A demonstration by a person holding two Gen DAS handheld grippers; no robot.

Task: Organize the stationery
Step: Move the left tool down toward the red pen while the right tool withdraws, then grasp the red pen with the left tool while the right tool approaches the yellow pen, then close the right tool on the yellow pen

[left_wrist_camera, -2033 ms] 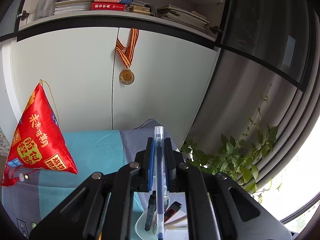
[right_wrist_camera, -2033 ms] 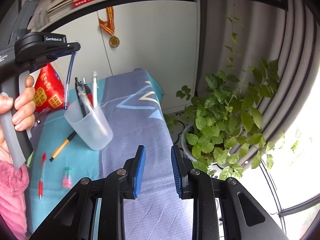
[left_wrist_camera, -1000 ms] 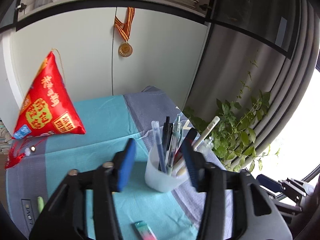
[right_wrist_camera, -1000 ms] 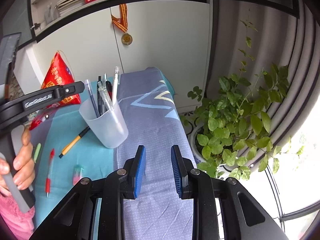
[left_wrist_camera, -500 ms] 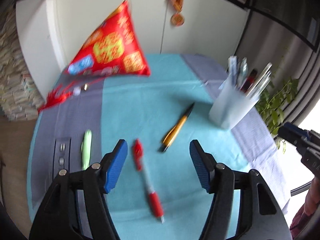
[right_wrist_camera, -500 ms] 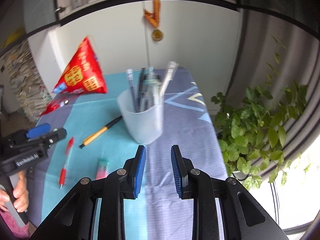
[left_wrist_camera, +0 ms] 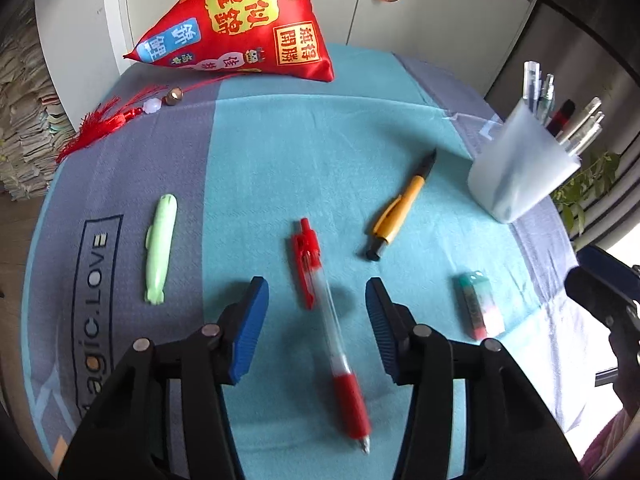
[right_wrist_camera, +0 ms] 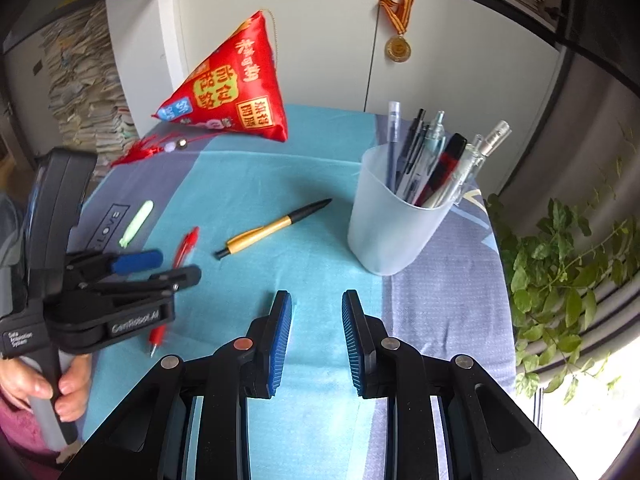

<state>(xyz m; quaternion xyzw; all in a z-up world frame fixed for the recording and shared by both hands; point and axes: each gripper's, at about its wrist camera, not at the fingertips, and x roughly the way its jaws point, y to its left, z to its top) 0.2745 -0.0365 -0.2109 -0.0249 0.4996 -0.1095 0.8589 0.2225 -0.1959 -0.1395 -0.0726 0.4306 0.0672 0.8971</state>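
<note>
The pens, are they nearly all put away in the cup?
Partly. Several pens already stand in the cup. The left gripper is closing around the red pen but is not pressing on it yet. Still lying on the cloth: the orange pen, the green pen and the eraser. The right gripper is empty.

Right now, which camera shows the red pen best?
The left wrist view: the whole red pen lies between the open tool's pads, untouched. In the right wrist view the left tool hides its middle; only both ends show.
</note>
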